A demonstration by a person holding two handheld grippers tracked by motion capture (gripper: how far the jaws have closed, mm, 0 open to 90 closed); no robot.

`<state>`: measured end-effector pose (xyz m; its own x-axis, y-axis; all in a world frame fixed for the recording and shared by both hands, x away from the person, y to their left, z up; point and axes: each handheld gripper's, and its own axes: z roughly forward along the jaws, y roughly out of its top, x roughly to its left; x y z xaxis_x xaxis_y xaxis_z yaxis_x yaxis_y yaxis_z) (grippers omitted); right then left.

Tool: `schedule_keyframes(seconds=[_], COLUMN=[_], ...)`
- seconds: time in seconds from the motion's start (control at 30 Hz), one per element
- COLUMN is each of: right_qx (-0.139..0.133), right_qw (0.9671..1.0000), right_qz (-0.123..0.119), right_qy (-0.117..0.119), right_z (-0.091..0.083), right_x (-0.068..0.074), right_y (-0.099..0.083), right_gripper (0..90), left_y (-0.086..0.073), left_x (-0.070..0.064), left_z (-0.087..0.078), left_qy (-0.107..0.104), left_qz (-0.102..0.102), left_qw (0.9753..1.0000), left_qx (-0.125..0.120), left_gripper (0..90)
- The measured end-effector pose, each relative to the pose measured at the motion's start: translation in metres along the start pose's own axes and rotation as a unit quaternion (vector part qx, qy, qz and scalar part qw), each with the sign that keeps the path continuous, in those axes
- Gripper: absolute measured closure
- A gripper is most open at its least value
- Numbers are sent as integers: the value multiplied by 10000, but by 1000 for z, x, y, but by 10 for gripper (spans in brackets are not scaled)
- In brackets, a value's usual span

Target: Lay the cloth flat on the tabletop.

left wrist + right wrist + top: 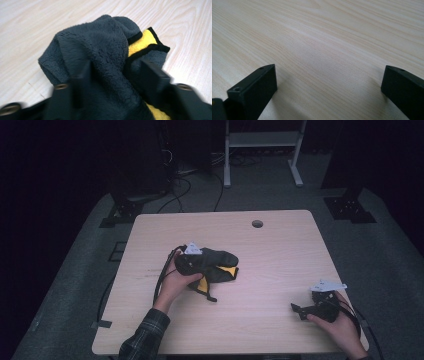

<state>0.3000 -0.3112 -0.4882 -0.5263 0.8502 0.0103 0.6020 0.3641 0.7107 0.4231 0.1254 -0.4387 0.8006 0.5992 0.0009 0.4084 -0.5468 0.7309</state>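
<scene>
cloth [100, 50]: soft fleece, deep fuzzy pile, matt; dark grey face, yellow reverse, black stitched edging
table [324, 37]: pale wood-grain top, smooth, low satin sheen
left gripper [115, 75]: black jaws, hard plastic look, matt
right gripper [329, 92]: black jaws, smooth, matt
</scene>
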Motion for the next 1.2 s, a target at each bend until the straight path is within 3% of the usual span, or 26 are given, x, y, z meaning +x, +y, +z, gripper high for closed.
schedule_keyframes(seconds=[0.13,0.27,0.4,0.47,0.57,0.67,0.8,1.0,1.1,1.2], right_qx=[-1,2,2,2,2,2,3,1,2,4], right_qw=[10000,10000,10000,10000,10000,10000,10000,10000,10000,10000], right_qz=[-1,0,-1,-1,-2,0,-5,-4,-7,-17], right_qy=[0,0,0,-1,0,1,0,3,3,5], right_z=[0,0,0,0,0,0,0,0,0,0], right_x=[0,0,0,0,0,0,0,0,0,0], right_y=[0,0,0,0,0,0,0,0,0,0], right_gripper=[0,0,0,0,0,0,0,0,0,0], left_y=[0,3,8,11,15,21,30,41,42,40], left_x=[-1,-5,-15,-21,-33,-46,-65,-101,-116,-122], left_z=[-3,-11,-18,-20,-23,-25,-25,-13,0,9], left_qy=[-54,-226,-526,-657,-823,-1009,-1348,-1652,-1759,-1738], left_qz=[-81,-185,-370,-537,-607,-584,-534,-269,-135,-41], left_qw=[9999,9994,9970,9954,9934,9912,9863,9825,9817,9831], left_qx=[22,-181,-424,-445,-527,-627,-790,-820,-714,-580], left_gripper=[778,814,823,826,828,827,826,818,790,711])
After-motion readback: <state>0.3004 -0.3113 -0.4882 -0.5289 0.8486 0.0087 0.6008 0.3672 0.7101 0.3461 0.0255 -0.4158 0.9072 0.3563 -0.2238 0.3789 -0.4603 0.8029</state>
